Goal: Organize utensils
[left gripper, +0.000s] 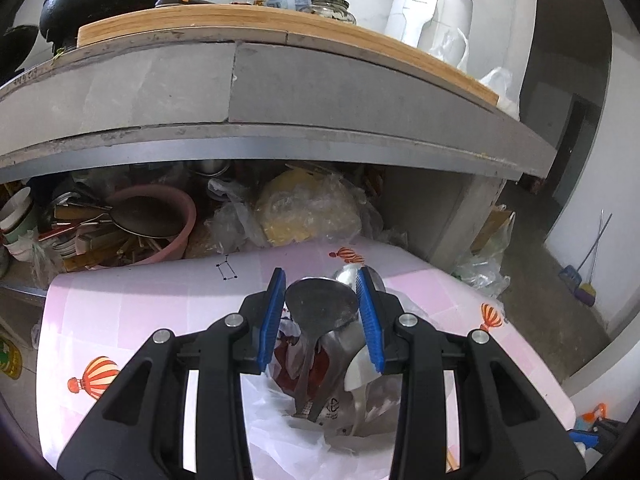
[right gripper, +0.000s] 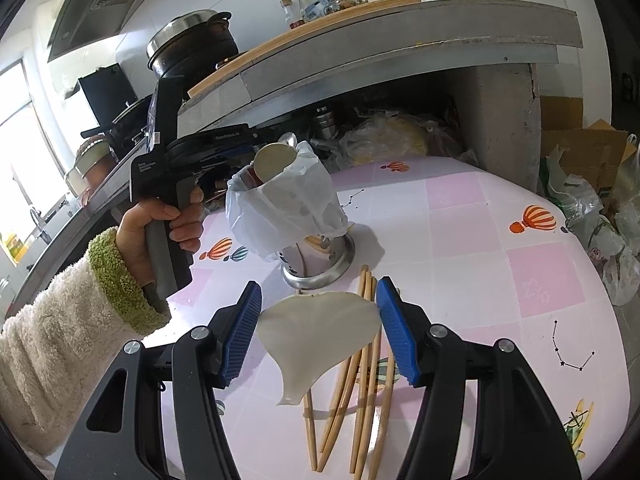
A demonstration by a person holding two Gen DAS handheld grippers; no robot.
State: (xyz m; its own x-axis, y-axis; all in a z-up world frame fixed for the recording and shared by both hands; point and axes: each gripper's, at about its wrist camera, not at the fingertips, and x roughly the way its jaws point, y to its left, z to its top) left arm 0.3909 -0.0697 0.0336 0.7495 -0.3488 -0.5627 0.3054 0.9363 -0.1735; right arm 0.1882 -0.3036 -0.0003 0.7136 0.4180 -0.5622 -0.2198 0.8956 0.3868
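My left gripper (left gripper: 320, 312) is open around a steel ladle head (left gripper: 322, 306) that stands in a bag-lined steel utensil holder (right gripper: 316, 256) with other utensils and a white spoon (left gripper: 360, 368). The ladle (right gripper: 275, 162) also shows in the right wrist view, sticking out of the white bag (right gripper: 280, 204). My right gripper (right gripper: 318, 320) is shut on a white flat rice paddle (right gripper: 316, 336), held above several wooden chopsticks (right gripper: 360, 380) that lie on the pink balloon-print table (right gripper: 480, 240).
A grey counter edge (left gripper: 280, 100) overhangs a cluttered shelf with a pink basin (left gripper: 160, 220) and plastic bags (left gripper: 308, 208). Bags and a cardboard box (right gripper: 580, 152) stand right of the table. A black pot (right gripper: 192, 48) sits on the counter.
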